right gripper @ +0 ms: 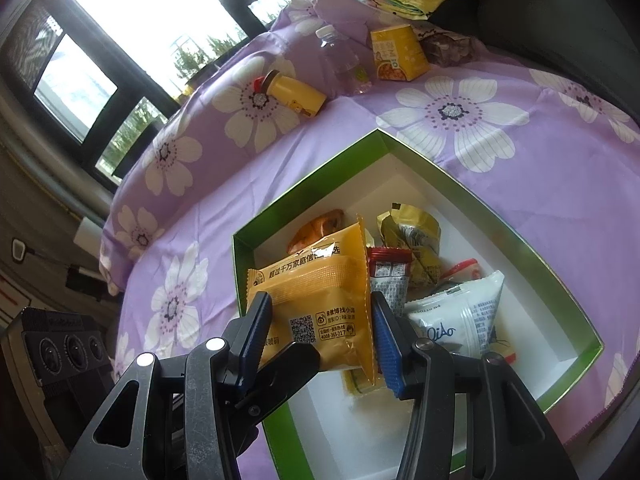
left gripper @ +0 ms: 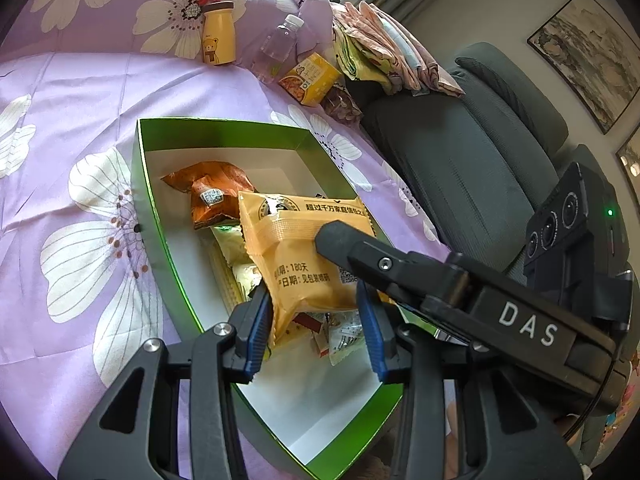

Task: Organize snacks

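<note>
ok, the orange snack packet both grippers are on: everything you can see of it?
The orange snack packet is a glossy plastic pillow pack with crimped, serrated end seals, a raised back seam, black Chinese print, a QR code and a round logo. It looks sealed and full, slightly creased. It is held tilted above the green box, over the other snacks. The left gripper and the right gripper each clamp it between blue pads.

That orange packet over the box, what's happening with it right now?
Both handheld tongs grip the same orange snack packet: the left tongs at one end, the right tongs at the other. It hangs over the green box, which already holds several snacks. A yellow bottle and a yellow carton sit outside on the floral cloth.
</note>
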A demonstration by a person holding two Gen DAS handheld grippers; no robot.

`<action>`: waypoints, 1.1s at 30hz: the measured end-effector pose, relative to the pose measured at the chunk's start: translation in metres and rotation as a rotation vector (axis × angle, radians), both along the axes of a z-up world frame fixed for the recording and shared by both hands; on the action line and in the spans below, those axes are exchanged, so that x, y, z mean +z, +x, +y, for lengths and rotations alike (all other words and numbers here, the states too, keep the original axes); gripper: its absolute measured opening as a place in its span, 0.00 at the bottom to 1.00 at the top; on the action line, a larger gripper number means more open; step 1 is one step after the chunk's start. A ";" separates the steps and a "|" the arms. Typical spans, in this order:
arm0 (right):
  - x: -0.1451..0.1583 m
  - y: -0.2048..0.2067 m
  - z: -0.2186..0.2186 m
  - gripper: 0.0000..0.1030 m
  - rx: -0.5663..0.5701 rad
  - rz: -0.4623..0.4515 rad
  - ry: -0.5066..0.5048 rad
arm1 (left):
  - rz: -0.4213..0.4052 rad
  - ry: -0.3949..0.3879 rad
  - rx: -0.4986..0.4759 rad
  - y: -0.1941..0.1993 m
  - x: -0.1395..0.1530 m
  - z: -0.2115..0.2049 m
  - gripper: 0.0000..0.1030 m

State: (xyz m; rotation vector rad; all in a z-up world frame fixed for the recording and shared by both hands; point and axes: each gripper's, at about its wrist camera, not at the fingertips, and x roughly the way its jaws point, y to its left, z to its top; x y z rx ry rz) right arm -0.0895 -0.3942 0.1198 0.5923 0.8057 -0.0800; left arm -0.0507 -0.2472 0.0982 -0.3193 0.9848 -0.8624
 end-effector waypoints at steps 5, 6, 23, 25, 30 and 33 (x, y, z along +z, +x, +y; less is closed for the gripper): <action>-0.003 0.002 -0.001 0.51 -0.002 0.014 -0.001 | 0.021 -0.001 -0.003 0.001 -0.004 -0.001 0.39; -0.003 0.003 -0.001 0.51 -0.003 0.016 -0.002 | 0.025 -0.001 -0.003 0.002 -0.004 -0.001 0.39; -0.010 0.005 -0.003 0.51 -0.010 0.031 -0.005 | 0.073 -0.003 -0.004 0.006 -0.012 -0.005 0.40; -0.012 0.006 -0.004 0.51 -0.013 0.036 -0.005 | 0.076 -0.004 -0.001 0.006 -0.012 -0.005 0.39; -0.013 0.005 -0.005 0.51 -0.024 0.044 -0.004 | 0.070 0.001 0.003 0.005 -0.012 -0.007 0.39; -0.012 0.004 -0.005 0.51 -0.029 0.048 -0.004 | 0.069 0.005 0.003 0.005 -0.012 -0.007 0.40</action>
